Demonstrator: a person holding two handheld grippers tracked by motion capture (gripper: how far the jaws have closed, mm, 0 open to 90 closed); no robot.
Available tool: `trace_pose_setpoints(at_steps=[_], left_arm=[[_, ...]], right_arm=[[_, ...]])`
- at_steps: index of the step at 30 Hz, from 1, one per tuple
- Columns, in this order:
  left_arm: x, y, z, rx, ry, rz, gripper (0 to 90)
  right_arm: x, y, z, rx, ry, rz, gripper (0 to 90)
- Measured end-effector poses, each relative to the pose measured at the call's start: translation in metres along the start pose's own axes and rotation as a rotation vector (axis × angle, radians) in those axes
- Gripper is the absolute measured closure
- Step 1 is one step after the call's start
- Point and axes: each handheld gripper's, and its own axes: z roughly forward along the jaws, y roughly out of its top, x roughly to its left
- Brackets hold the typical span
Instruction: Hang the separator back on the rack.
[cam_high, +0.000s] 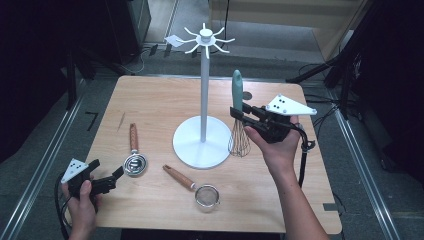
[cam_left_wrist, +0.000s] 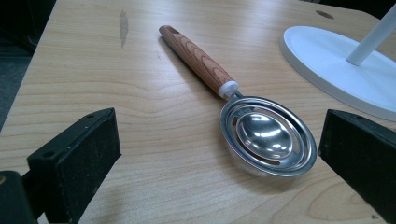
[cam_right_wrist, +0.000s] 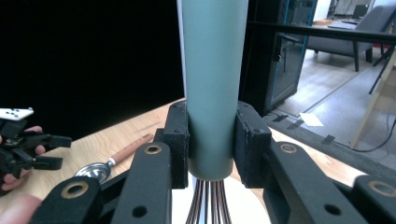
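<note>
Table (cam_high: 150, 90): pale wood-grain top, rectangular with rounded corners, one dark streak near its left side.
Stand (cam_high: 203, 100): white, a thin straight pole rising from a flat round base at the table's middle, with a ring of curved hooks at the top.
Right arm: bare forearm comes in from the bottom right and angles up toward the table's right half; the hand wraps the gripper body from below.
Right gripper (cam_high: 239, 114): black, a grey three-cornered plate on top, pointing left toward the pole; its jaws pinch the whisk's handle just above the wires, pads flat against both sides.
Whisk (cam_high: 238, 90): held upright just right of the stand's base; smooth matte grey-green handle, round in section, above a bulb of thin dark metal wires.
Left hand: low at the table's near-left corner, fingers curled around the gripper.
Left gripper (cam_high: 118, 175): black, jaws spread wide with nothing between the pads, aimed at the slotted spoon.
Slotted spoon (cam_left_wrist: 266, 135): lying flat, shiny steel oval bowl with slots, white collar, wood-pattern handle.
Strainer (cam_high: 206, 195): lying near the front edge, fine mesh bowl, wood-pattern handle.
</note>
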Motion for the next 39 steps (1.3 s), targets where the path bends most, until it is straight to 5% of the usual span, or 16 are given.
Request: trace_pose_setpoints(at_steps=[16, 39], left_arm=[[0.0, 0.0, 0.0, -0.004, -0.003, -0.003, 0.0], [0.001, 0.0, 0.0, 0.003, -0.001, -0.004, 0.0]], right_arm=[[0.009, 0.022, 0.002, -0.057, 0.017, -0.019, 71.3], [0.008, 0.047, 0.013, -0.092, 0.092, 0.021, 71.3]])
